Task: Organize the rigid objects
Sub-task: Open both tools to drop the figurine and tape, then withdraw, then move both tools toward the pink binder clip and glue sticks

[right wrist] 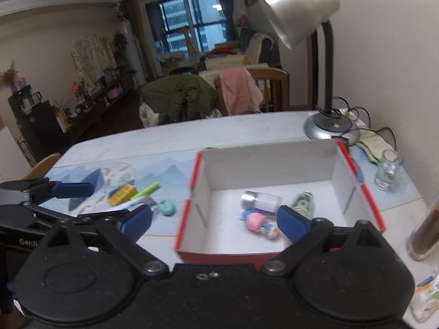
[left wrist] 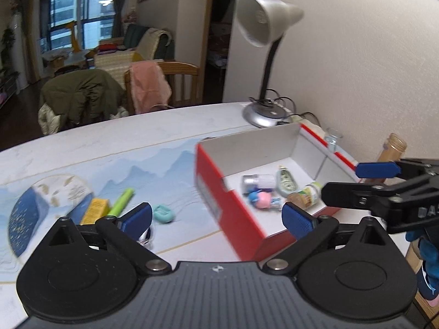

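Living-room backdrop, lamp [left wrist: 270, 24] in the corner, and your surface [left wrist: 109, 142] with the blue mountain mat carries everything. From the left wrist view, your left gripper [left wrist: 216, 219] is spread wide and empty, hovering over the loose stuff: yellow box [left wrist: 96, 210], green marker [left wrist: 122, 201], teal case [left wrist: 164, 213]. The red box [left wrist: 233, 205] sits just to their right with a few items already inside.

Over in the right wrist view, your right gripper [right wrist: 214, 220] is also wide open with nothing in it, hanging above the box's near wall, over the pink figure [right wrist: 256, 220] and silver-capped jar [right wrist: 260, 200].

Watch out: the glass [right wrist: 388, 174] stands just outside the box's right wall, and I'd guess a careless swing knocks it over. Your grippers are near each other too, so they could bump.
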`<action>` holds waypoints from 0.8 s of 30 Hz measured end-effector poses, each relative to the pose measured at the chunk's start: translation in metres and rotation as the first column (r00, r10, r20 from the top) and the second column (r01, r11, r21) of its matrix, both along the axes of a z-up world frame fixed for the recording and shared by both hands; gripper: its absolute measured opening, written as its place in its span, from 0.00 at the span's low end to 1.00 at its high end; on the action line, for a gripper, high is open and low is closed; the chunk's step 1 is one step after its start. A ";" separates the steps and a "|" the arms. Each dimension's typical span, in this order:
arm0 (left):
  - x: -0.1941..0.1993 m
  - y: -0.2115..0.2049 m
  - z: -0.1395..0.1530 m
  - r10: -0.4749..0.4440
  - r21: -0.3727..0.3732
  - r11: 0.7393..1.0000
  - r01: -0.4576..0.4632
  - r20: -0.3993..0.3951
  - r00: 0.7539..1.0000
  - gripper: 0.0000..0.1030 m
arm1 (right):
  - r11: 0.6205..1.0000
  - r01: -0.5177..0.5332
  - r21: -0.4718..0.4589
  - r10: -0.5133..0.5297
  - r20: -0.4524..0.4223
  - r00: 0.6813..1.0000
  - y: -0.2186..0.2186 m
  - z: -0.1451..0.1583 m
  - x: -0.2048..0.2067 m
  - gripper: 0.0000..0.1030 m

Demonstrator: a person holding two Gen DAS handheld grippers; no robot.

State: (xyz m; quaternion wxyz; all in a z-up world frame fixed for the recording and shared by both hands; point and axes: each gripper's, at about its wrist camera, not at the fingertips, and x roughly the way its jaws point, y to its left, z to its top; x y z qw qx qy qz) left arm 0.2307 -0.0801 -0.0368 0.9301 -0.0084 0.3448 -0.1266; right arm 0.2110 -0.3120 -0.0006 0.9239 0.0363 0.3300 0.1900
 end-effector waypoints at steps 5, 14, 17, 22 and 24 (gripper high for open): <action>-0.009 0.044 -0.006 0.053 -0.016 0.998 -0.053 0.001 0.999 1.00 | 0.999 -0.011 0.037 0.011 0.002 1.000 0.031 -0.003 -0.010 1.00; -0.019 0.115 -0.035 0.098 0.043 0.994 -0.097 -0.021 0.995 1.00 | 1.000 -0.011 0.025 0.012 -0.060 0.998 0.086 -0.021 -0.018 1.00; -0.020 0.141 -0.045 0.117 0.033 0.993 -0.116 -0.019 0.993 1.00 | 1.000 -0.015 0.006 0.015 -0.080 0.997 0.105 -0.029 -0.018 0.99; -0.019 0.179 -0.062 0.124 0.031 0.992 -0.123 -0.032 0.992 1.00 | 1.000 -0.011 -0.020 0.008 -0.114 0.993 0.134 -0.039 -0.015 0.97; -0.017 0.190 -0.070 0.120 0.033 0.992 -0.119 -0.033 0.992 1.00 | 1.000 -0.007 -0.029 0.004 -0.122 0.993 0.144 -0.042 -0.014 0.97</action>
